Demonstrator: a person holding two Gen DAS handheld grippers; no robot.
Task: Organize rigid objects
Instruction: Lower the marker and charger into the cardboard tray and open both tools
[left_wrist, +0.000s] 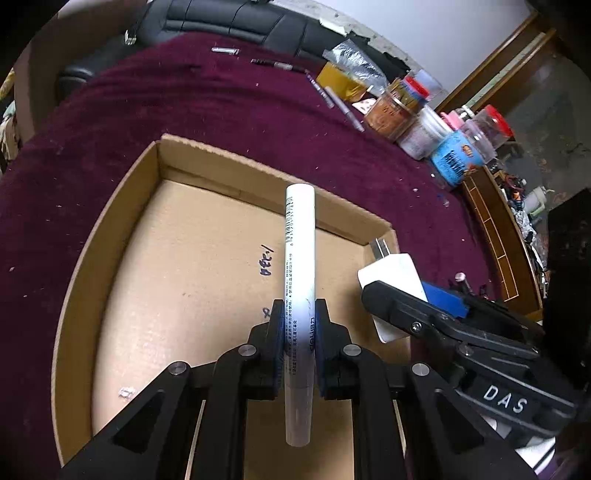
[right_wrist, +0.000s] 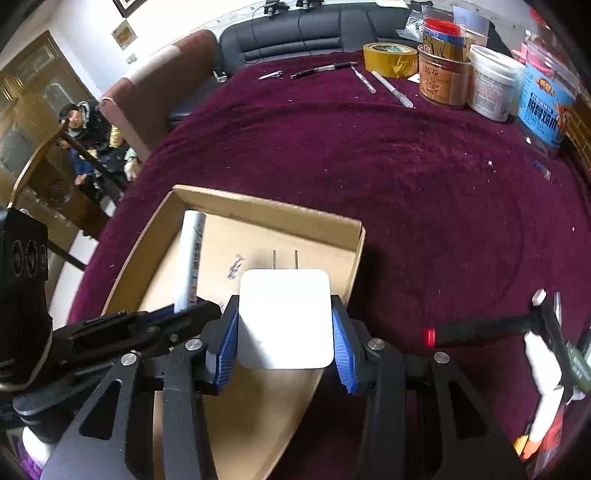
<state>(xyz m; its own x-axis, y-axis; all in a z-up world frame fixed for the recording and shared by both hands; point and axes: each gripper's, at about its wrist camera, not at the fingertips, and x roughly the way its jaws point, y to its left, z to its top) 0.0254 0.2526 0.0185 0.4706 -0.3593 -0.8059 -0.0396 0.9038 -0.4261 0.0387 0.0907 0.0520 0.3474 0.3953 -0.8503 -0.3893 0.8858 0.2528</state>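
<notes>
the left claw was clamped tight on a white marker pen, blue pads pressed against both sides of the barrel, with the pen sticking straight out ahead past the fingertips. right under it and ahead sat the open cardboard box, so the pen hung over the box floor, not touching it as far as i could see. there was some blue handwriting on the floor just left of the pen.

off to the left claw's right, the right claw was squeezed onto a white charger plug, pads on its two side faces, the two metal prongs pointing away from the claw. it hung over the right part of the same box, near the right wall.

past the box's far wall the desk had a dark red cloth with little crumbs on it. further out ahead lay a few pens in a loose row, and to the right of those a roll of yellow tape, some jars and tubs and a blue packet bunched together. a black sofa sat beyond the desk's far edge.
</notes>
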